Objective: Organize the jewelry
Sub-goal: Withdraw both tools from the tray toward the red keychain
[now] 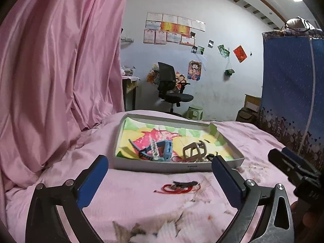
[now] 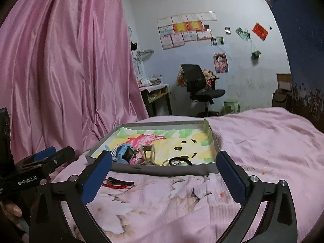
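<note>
A shallow grey box with a colourful cartoon lining lies on the pink bed. In it are a blue watch, a pale metal buckle piece, rings and a black band. A red cord bracelet with a dark clip lies on the sheet in front of the box. My left gripper is open and empty, just short of the bracelet. My right gripper is open and empty, before the box's front wall.
A pink curtain hangs at the left. A black office chair, a green stool and a desk stand beyond the bed. A blue fabric wardrobe stands at the right.
</note>
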{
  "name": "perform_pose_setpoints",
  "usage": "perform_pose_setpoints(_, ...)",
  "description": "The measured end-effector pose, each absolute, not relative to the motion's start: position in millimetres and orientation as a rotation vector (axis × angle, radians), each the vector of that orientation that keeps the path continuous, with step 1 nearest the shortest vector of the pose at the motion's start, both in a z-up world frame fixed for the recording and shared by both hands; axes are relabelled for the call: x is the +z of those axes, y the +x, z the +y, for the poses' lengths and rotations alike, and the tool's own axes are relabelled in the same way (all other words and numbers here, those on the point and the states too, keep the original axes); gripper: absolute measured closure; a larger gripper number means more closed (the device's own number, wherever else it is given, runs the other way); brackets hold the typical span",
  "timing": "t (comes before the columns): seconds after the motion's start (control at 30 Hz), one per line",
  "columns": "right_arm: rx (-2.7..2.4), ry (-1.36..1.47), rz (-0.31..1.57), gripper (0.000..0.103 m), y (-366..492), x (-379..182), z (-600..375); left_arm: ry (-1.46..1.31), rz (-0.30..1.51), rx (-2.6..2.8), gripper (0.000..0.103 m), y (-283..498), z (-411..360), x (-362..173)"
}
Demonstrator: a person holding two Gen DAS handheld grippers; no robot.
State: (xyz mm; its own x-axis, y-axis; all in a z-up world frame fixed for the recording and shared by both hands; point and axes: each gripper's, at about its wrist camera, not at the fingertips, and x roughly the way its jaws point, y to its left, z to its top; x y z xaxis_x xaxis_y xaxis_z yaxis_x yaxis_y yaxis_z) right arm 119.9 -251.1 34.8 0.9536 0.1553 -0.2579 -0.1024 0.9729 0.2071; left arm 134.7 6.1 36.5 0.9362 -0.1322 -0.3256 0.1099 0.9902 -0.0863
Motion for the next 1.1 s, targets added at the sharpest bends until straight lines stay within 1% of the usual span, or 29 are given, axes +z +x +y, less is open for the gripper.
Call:
perform_pose_setpoints(0.27,0.118,0.136,0.246,0.002,98,37,-235,-0.033,0.330,-0.111,0.000,115,19,28)
perform_pose_setpoints(0.43,0.114,0.101,0.237,0.002,94,39,-229,-0.026,0.355,-0.105,0.000,116,30,21)
perform_pose_setpoints(0.9,0.217,0.105,0.473,0.002,156,17,-223,-0.053,0.560,-0.169,0.000,168,34,6)
perform_pose_setpoints(0.97,0.239,0.109,0.509,0.007,165,12,-223,-0.055,0.583,-0.186,0.002,174,33,5)
perform_pose_setpoints(1.0,0.252,0.111,0.529,0.015,170,9,-222,-0.056,0.592,-0.193,0.003,176,33,4)
perform_pose_setpoints(1.03,0.265,0.115,0.551,0.023,175,6,-222,-0.057,0.604,-0.202,0.007,180,32,3)
perform_pose_setpoints(1.1,0.295,0.122,0.590,0.031,186,0,-220,-0.060,0.638,-0.225,0.015,188,30,0)
